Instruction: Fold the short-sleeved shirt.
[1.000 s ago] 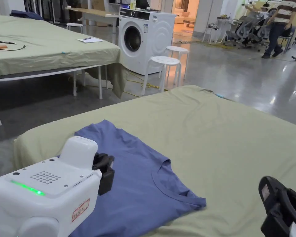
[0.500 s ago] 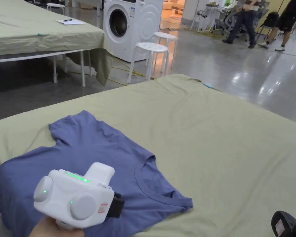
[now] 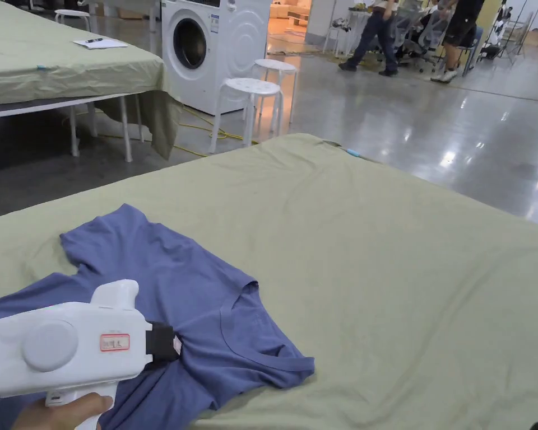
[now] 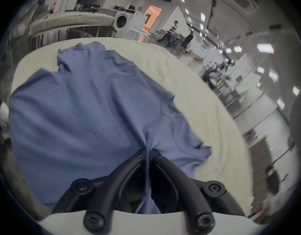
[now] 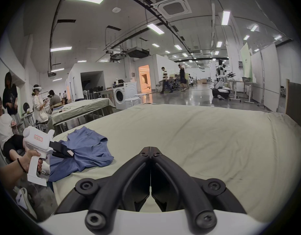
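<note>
Blue short-sleeved cotton shirt (image 3: 167,291), lying rumpled and unfolded at lower left of the head view, on the pale green cloth-covered table (image 3: 385,269), neckline turned toward lower centre, one sleeve reaching up toward the far left edge. Probably still the arranging stage, not folding proper: fabric bunched, bottom part trailing off the near table edge at lower left.

White pistol-style left gripper (image 4: 147,151) at lower left of the head view, black jaws pressed together on a pinch of blue fabric just below the collar; creases radiating from the nip in the left gripper view. Likely held so to drag or lift the shirt further onto the table and spread it flat. Left hand (image 5: 32,159) wrapped round the handle, body of the tool roughly level, jaws pointing rightward across the shirt.

Right gripper (image 5: 150,151) at lower centre of its own view, black jaws closed tip to tip on nothing, hovering above bare table well apart from the shirt; presumably waiting to take a second corner.
</note>
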